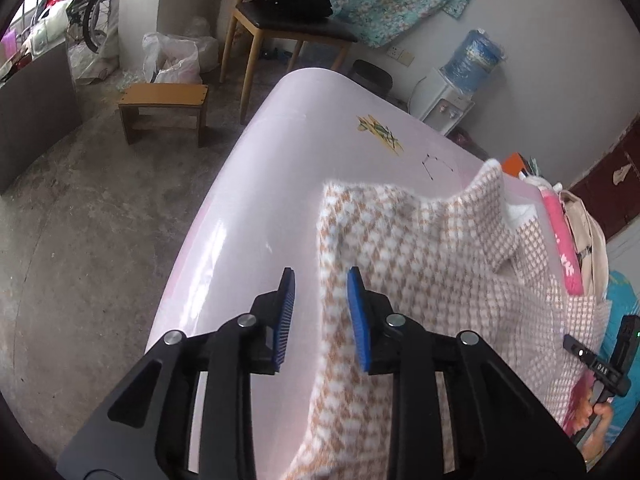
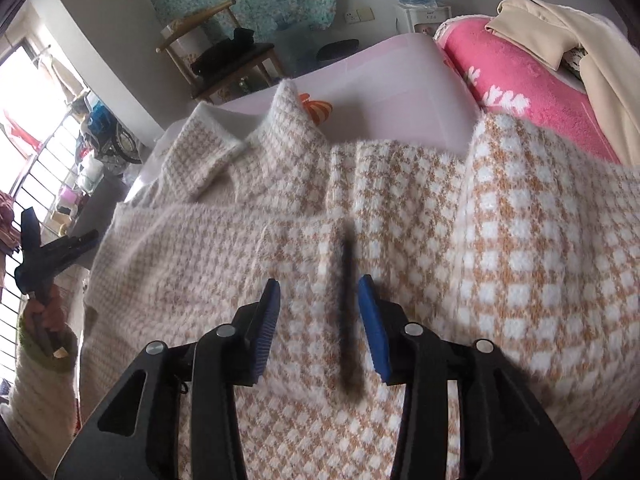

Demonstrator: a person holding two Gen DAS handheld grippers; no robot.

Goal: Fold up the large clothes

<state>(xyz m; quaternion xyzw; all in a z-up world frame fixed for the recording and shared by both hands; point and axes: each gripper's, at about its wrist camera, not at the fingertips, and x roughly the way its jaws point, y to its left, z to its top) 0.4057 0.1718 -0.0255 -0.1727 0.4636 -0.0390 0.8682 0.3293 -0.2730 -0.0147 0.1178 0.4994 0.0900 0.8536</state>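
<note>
The garment [image 2: 400, 208] was a large, fuzzy knit in a small tan-and-white check, the white squares standing out on a brownish ground. It lay spread over a glossy pale pink table [image 1: 256, 184], covering most of the near end and reaching toward a pink towel [image 2: 516, 80] at the right side. In the right wrist view one panel showed a paler, washed-out check, apparently the inner face, while the right-hand portion showed the bolder pattern. A collar or flap [image 2: 288, 120] stood tilted up at the far edge, with a folded cuff-like piece [image 2: 204, 156] beside it. A raised ridge of fabric with a dark shadow [image 2: 344, 304] ran toward the camera down the middle. In the left wrist view a corner of the knit [image 1: 490, 184] was peaked up off the table.

Left gripper [image 1: 320, 304]: jaws parted narrowly, blue pads clear of each other, positioned over the left edge of the knit; nothing clamped, pads not pressing cloth.

Right gripper [image 2: 318, 316]: jaws moderately apart, straddling the raised ridge without pinching it; fabric between the pads but free.

A beige garment [image 2: 568, 28] was piled on the pink towel. A wooden chair [image 1: 280, 20] and a low stool [image 1: 164, 108] stood on the concrete floor beyond the table.
</note>
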